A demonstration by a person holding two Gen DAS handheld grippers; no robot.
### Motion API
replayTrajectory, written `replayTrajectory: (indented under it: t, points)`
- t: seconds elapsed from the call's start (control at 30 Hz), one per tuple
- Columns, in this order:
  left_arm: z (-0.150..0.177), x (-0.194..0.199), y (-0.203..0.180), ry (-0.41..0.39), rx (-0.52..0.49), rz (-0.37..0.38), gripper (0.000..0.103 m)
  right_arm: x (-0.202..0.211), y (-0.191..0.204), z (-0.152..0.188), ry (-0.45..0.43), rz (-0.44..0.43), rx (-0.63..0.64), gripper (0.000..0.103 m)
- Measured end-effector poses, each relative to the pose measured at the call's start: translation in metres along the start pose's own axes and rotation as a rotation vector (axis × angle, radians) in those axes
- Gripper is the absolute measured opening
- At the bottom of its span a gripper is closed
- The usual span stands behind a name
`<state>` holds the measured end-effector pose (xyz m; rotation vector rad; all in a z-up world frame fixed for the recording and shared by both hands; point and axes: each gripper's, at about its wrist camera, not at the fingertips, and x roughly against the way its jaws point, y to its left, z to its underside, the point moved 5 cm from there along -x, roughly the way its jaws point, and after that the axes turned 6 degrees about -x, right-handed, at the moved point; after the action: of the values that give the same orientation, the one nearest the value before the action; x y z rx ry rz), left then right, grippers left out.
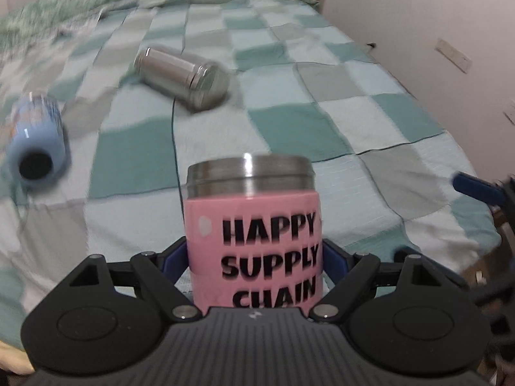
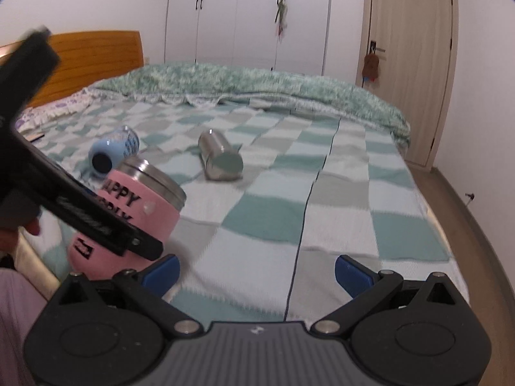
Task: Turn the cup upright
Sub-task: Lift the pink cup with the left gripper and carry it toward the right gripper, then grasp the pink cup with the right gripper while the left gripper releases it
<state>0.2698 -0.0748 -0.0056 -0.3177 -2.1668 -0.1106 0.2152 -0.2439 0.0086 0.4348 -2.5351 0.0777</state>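
My left gripper [image 1: 256,257] is shut on a pink cup [image 1: 254,241] with a steel rim and black "HAPPY SUPPLY CHAIN" lettering. In the left wrist view the cup stands rim up between the blue fingers. In the right wrist view the pink cup [image 2: 135,212] leans to the right, held off the bed at the left. My right gripper [image 2: 257,271] is open and empty over the checked blanket [image 2: 289,212]. A steel cup [image 1: 182,77] lies on its side on the blanket; it also shows in the right wrist view [image 2: 220,154].
A light blue cup [image 1: 37,144] lies on its side at the left, also seen in the right wrist view [image 2: 112,149]. A rumpled green quilt [image 2: 257,83] lies along the far side of the bed. A wooden headboard [image 2: 93,61], wardrobe and door [image 2: 415,64] stand behind.
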Motion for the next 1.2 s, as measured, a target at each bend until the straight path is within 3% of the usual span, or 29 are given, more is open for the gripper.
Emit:
replayTrajectory:
  t: [0.13, 0.3, 0.33, 0.37, 0.47, 0.63, 0.83, 1.2]
  points:
    - [-0.003, -0.017, 0.008, 0.018, 0.057, 0.006, 0.085, -0.009, -0.002, 0.01, 0.027, 0.003, -0.006, 0.103]
    - [-0.005, -0.012, 0.002, 0.015, 0.029, 0.006, 0.087, -0.01, 0.001, 0.007, 0.022, 0.007, -0.002, 0.103]
    - [-0.006, -0.008, 0.002, -0.004, 0.032, 0.017, 0.09, -0.009, 0.002, 0.005, 0.018, 0.007, -0.003, 0.103]
    - [-0.006, 0.0, 0.005, -0.045, 0.033, 0.027, 0.103, -0.007, 0.004, 0.004, 0.015, 0.006, -0.002, 0.103]
    - [-0.001, 0.038, 0.017, -0.203, 0.013, 0.019, 0.103, -0.002, 0.013, -0.001, 0.002, 0.003, 0.006, 0.103]
    - [0.022, 0.081, 0.042, -0.36, -0.049, -0.07, 0.103, 0.007, 0.038, -0.01, -0.012, -0.011, 0.012, 0.103]
    - [0.051, 0.09, 0.071, -0.405, -0.107, -0.128, 0.103, -0.002, 0.071, -0.024, 0.012, -0.021, -0.037, 0.103]
    - [0.069, 0.063, 0.115, -0.412, -0.129, -0.058, 0.103, -0.053, 0.1, -0.049, 0.165, 0.055, -0.226, 0.103]
